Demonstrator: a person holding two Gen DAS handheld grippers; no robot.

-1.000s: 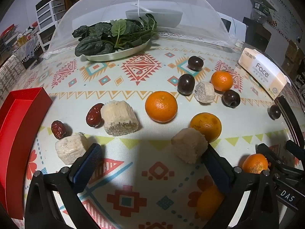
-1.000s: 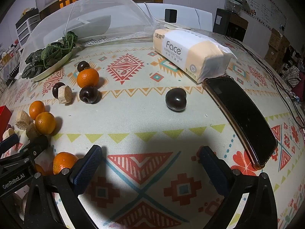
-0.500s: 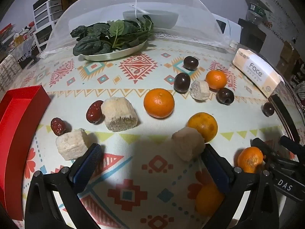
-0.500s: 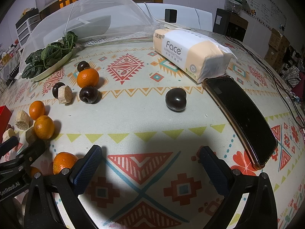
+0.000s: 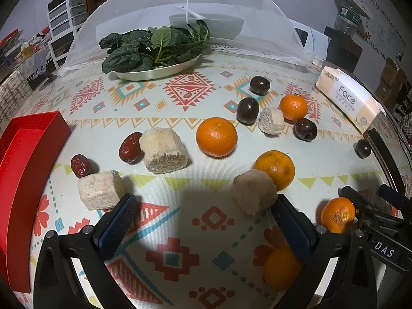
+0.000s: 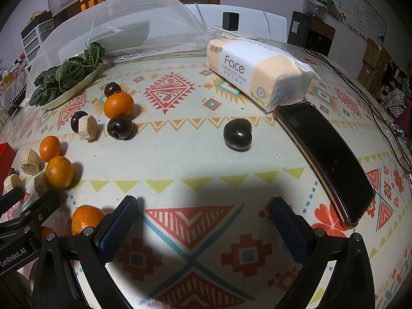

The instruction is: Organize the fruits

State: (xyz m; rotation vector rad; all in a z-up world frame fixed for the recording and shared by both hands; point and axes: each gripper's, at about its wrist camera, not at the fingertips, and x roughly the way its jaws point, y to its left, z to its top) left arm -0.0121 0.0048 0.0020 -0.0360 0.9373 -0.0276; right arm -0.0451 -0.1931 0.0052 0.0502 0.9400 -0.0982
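Several oranges lie on the patterned tablecloth, one in the middle and one nearer. Beige sugarcane chunks lie among them, with two red dates at the left and dark plums farther back. My left gripper is open and empty, low over the cloth, between one chunk and another. My right gripper is open and empty; a dark plum lies ahead of it. An orange sits by its left finger.
A red tray stands at the left edge. A plate of spinach sits by a mesh food cover at the back. A tissue pack and a black phone lie at the right.
The left gripper has drawn back and risen slightly, so the fruits look a little farther off. The right gripper has hardly moved.
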